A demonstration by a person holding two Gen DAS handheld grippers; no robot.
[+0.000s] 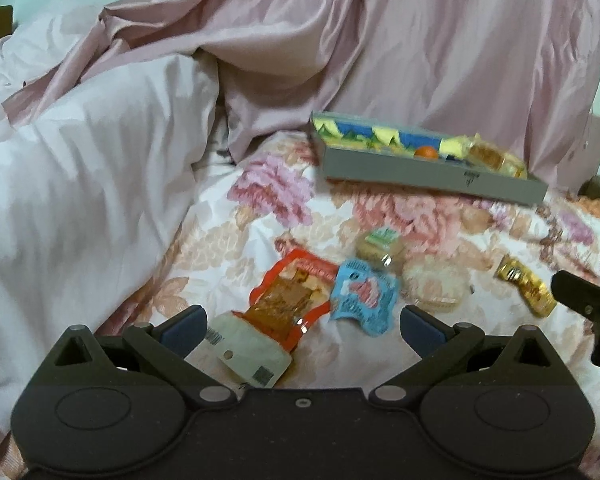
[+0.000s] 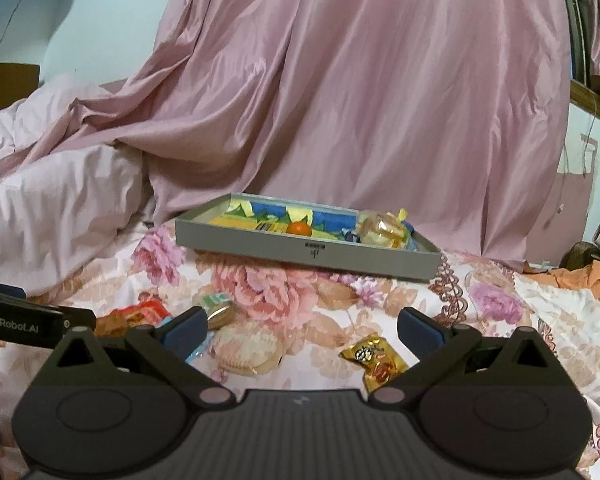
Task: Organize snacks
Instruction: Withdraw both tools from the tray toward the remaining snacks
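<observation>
A grey tray [image 1: 432, 174] lies on the floral bedspread and holds an orange fruit [image 1: 426, 152] and a clear packet of pastry [image 1: 496, 156]; the tray [image 2: 300, 250] also shows in the right wrist view. Loose snacks lie in front: a red-orange packet [image 1: 288, 300], a blue packet [image 1: 362, 298], a green-labelled round cake [image 1: 380, 246], a clear round cake [image 1: 436, 280] and a gold packet [image 1: 526, 290]. My left gripper [image 1: 302, 326] is open just above the red-orange packet. My right gripper [image 2: 300, 330] is open, above the clear cake [image 2: 248, 350] and gold packet [image 2: 374, 360].
A white duvet [image 1: 80, 184] is heaped on the left. A pink satin curtain [image 2: 360, 100] hangs behind the tray. Orange cloth [image 2: 580, 276] lies at the far right. The other gripper [image 1: 588, 308] shows at the right edge of the left wrist view.
</observation>
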